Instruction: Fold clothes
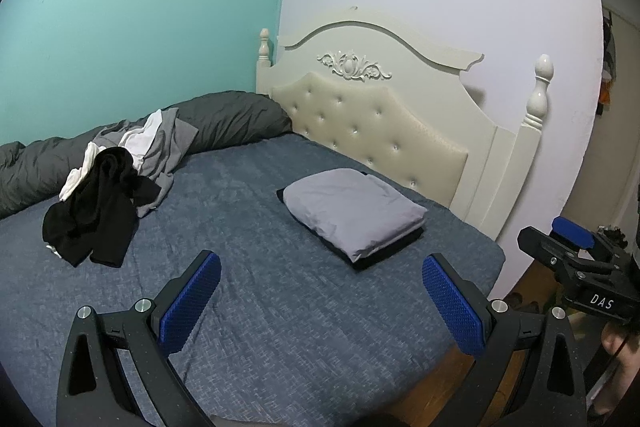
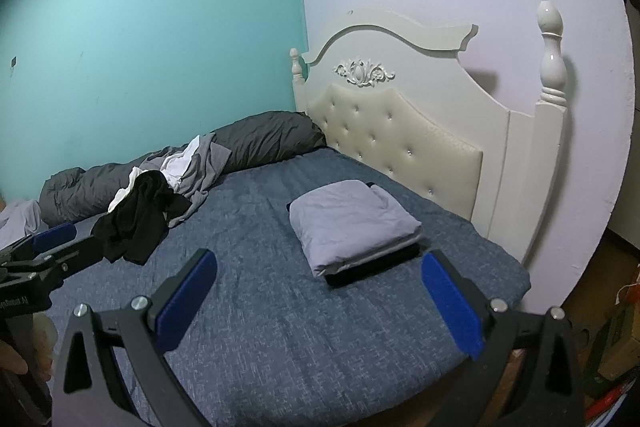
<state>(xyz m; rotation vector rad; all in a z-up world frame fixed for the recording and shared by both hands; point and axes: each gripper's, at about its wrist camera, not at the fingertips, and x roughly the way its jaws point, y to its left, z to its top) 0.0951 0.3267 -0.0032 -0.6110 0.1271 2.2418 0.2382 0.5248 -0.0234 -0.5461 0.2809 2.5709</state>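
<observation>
A pile of unfolded clothes (image 1: 108,187), black, grey and white, lies at the far left of the bed; it also shows in the right wrist view (image 2: 148,215). A folded light grey garment (image 1: 352,209) sits on a folded black one near the headboard, also in the right wrist view (image 2: 352,223). My left gripper (image 1: 320,303) is open and empty above the blue bedsheet (image 1: 280,327). My right gripper (image 2: 318,301) is open and empty, in front of the folded stack. Each gripper shows at the edge of the other's view.
A rolled dark grey duvet (image 1: 224,119) lies along the teal wall. A cream tufted headboard (image 1: 372,115) stands behind the bed. The bed's right edge drops to a wooden floor (image 1: 436,379). Boxes and clutter (image 2: 616,343) stand at the far right.
</observation>
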